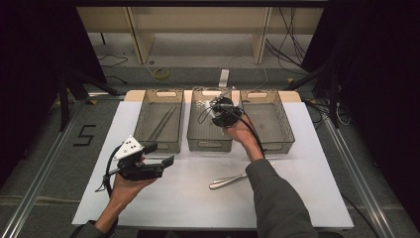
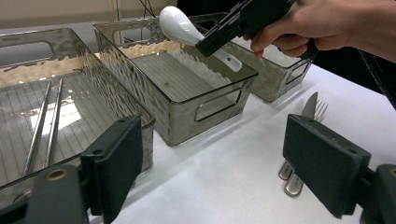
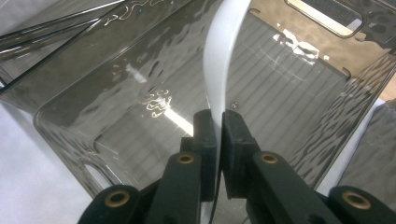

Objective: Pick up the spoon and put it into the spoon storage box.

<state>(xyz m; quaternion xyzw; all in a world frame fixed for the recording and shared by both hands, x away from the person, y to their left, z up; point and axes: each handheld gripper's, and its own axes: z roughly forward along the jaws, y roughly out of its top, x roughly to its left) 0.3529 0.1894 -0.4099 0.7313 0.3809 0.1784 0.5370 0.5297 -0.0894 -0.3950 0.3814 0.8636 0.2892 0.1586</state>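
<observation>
While left gripper (image 1: 157, 154) idles near table (image 1: 188, 198) front, jaws spread, nothing between; fork and knife (image 1: 233, 180) lie mid-table; farther, right gripper (image 3: 218, 128) clamps white spoon (image 2: 180, 25) by handle, long axis running away from pads, bowl end above middle bin (image 2: 187, 79); chopsticks (image 2: 44, 119) in left bin.

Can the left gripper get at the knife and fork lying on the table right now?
Probably yes: the left gripper is open and holds nothing, and the knife and fork lie on bare table, outside the bins, nothing between.
</observation>
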